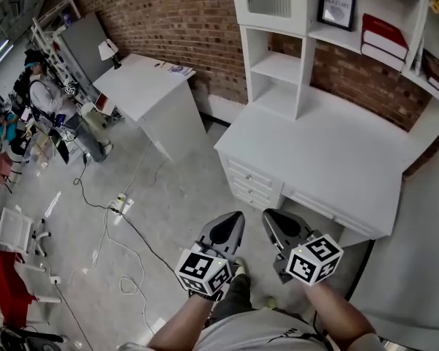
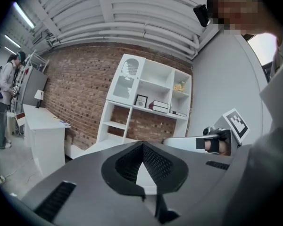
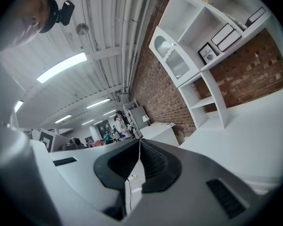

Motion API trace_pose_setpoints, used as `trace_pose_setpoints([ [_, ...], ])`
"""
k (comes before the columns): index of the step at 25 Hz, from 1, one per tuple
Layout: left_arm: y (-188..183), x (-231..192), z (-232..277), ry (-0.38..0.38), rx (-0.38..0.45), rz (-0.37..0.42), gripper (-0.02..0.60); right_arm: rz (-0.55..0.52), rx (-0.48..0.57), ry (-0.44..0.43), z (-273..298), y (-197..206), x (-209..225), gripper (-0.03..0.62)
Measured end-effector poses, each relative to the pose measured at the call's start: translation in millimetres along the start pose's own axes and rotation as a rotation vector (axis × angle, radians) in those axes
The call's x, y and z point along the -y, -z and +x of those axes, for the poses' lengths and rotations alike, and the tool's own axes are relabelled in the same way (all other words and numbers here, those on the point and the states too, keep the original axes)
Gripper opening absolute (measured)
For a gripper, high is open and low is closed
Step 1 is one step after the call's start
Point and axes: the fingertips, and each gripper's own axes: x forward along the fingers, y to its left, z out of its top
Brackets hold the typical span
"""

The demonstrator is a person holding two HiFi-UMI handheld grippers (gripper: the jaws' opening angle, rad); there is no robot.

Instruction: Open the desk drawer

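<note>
The grey left gripper and the grey right gripper both have their jaws pressed together on nothing. They hover just short of the front edge of the white wooden desk. A stack of small white drawers sits under its near left corner, with a wide shallow drawer beside it. With jaws closed, a tool would likely bump a drawer front rather than catch a pull. The pulls are too small to make out, and neither gripper view shows a drawer.

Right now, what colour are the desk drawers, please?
The desk drawers are white, clearest in the head view.
</note>
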Motion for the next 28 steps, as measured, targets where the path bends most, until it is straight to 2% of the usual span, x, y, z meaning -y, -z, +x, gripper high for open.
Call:
trace_pose_setpoints([
  [5, -1, -64, 36, 0.034, 0.002, 0.021, 0.005, 0.056, -0.029, 0.047, 69, 11, 27, 0.018],
  [12, 8, -142, 80, 0.074, -0.009, 0.036, 0.005, 0.214, -0.007, 0.138, 147, 37, 79, 0.020],
  [14, 20, -156, 95, 0.091, -0.014, 0.043, 0.005, 0.269, -0.007, 0.162, 162, 51, 97, 0.020],
  [18, 50, -177, 126, 0.089, -0.049, -0.015, 0.005, 0.388, -0.023, 0.227, 181, 83, 141, 0.020],
  [22, 82, -197, 155, 0.082, -0.082, -0.017, 0.005, 0.455, -0.054, 0.280, 203, 120, 188, 0.020],
  [28, 138, -228, 187, 0.057, -0.137, -0.021, 0.005, 0.517, -0.089, 0.313, 230, 175, 237, 0.020],
])
